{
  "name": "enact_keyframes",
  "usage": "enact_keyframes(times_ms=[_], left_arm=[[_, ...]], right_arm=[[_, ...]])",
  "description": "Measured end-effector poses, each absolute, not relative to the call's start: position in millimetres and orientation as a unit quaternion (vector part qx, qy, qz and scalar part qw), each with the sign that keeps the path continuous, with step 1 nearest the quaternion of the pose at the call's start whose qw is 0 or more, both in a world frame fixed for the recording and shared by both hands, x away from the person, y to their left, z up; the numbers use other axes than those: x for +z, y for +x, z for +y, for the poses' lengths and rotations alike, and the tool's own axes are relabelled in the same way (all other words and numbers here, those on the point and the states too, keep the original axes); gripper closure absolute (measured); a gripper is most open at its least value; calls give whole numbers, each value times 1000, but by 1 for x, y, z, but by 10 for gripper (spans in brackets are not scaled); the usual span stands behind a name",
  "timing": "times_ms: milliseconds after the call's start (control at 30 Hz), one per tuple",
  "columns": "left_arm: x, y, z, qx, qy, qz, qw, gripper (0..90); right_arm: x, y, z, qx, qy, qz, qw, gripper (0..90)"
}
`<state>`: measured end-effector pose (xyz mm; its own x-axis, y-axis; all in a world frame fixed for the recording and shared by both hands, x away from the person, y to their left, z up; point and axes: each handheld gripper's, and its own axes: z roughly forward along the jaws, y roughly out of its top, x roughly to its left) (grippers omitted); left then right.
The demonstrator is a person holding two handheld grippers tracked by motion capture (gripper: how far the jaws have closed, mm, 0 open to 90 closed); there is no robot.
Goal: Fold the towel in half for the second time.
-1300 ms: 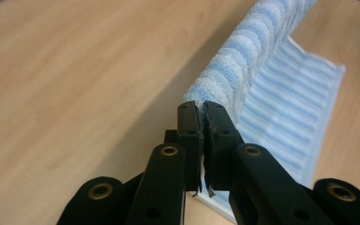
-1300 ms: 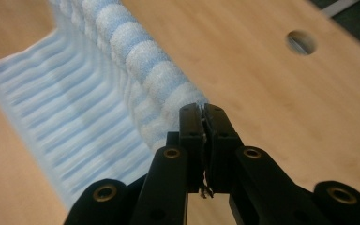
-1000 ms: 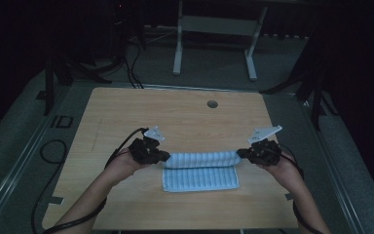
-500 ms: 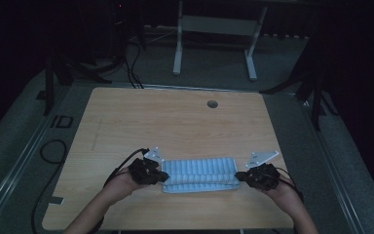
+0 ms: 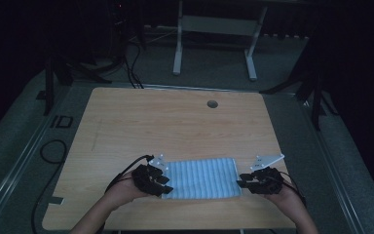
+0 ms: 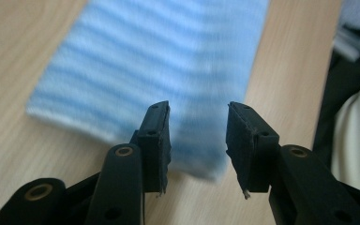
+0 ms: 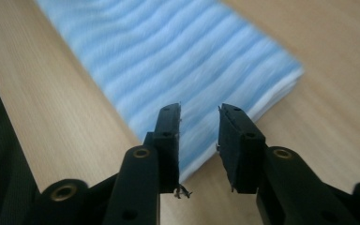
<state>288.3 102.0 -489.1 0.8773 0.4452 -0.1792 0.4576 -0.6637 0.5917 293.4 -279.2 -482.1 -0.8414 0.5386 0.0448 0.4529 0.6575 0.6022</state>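
Towel (image 5: 202, 178) lies folded on the table (image 5: 175, 122) between your grippers; left gripper (image 6: 198, 136) and right gripper (image 7: 199, 140) have just been opening, released, nothing pinched.

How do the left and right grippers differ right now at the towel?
The left gripper sits at the striped towel's left end and overlaps its corner; the right gripper is at the right end, its tips just at the edge. Both have just opened their jaws, pads clear of the cloth.
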Motion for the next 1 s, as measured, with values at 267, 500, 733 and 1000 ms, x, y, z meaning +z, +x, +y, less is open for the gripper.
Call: enact_keyframes(times_ms=[267,500,733,1000], left_arm=[[-498,301,95,2,910,263,320,509],[-516,311,82,1,921,257,294,509],[-529,320,80,7,922,264,282,511],[-528,332,86,13,924,271,269,515]], right_arm=[[-484,310,-261,302,256,915,80,632],[-505,329,-253,290,263,918,62,626],[-529,345,-249,272,267,923,59,609],[-528,353,-240,265,268,924,66,607]])
